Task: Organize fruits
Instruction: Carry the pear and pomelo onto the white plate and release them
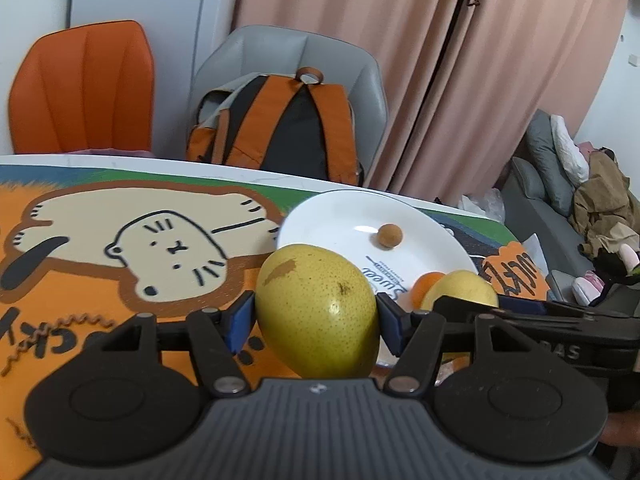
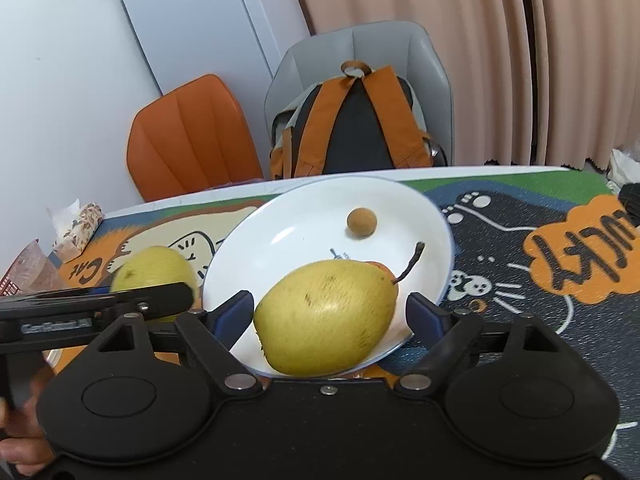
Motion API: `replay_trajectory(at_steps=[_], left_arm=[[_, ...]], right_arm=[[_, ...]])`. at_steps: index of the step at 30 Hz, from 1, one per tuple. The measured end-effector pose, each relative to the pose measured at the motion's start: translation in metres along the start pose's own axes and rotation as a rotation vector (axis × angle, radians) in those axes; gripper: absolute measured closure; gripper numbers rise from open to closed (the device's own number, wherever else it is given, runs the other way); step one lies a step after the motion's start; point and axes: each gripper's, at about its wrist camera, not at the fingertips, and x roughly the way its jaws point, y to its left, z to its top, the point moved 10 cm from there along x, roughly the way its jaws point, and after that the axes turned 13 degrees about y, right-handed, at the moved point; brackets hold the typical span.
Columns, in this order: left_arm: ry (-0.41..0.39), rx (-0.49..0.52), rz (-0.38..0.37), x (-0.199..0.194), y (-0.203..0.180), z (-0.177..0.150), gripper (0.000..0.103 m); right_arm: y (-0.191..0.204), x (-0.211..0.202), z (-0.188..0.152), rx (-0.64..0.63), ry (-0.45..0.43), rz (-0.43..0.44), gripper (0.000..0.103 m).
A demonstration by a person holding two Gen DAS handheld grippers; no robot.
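Note:
My left gripper (image 1: 316, 320) is shut on a yellow pear (image 1: 316, 308), held just left of the white plate (image 1: 340, 216). My right gripper (image 2: 330, 316) is open, with a gap between each blue pad and a second yellow pear (image 2: 326, 316), stem to the right, that lies at the plate's near rim (image 2: 248, 240). A small brown round fruit (image 2: 361, 222) sits in the plate, also in the left wrist view (image 1: 390, 236). An orange fruit (image 1: 426, 284) lies behind the second pear (image 1: 460, 288). The left gripper's pear also shows in the right wrist view (image 2: 154, 272).
A cartoon cat mat (image 1: 120, 240) covers the white table. An orange chair (image 1: 80, 88) and a grey chair with an orange backpack (image 1: 288, 128) stand behind the far edge. A tissue pack (image 2: 78, 226) lies far left. A sofa with clothes (image 1: 580, 200) is at the right.

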Motion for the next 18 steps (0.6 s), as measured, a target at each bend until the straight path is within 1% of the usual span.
replay_trajectory(at_steps=[7,15,18], left_arm=[[0.017,0.025,-0.013,0.014,-0.009,0.006,0.041],[0.04,0.046,-0.007,0.027,-0.019,0.008,0.041],[-0.007,0.052,-0.01,0.019,-0.022,0.014,0.041]], right_arm=[[-0.015,-0.018,-0.007,0.022,-0.006,-0.014,0.02],[-0.02,-0.022,-0.011,0.035,-0.014,-0.005,0.02],[-0.021,-0.021,-0.012,0.04,-0.015,0.002,0.02]])
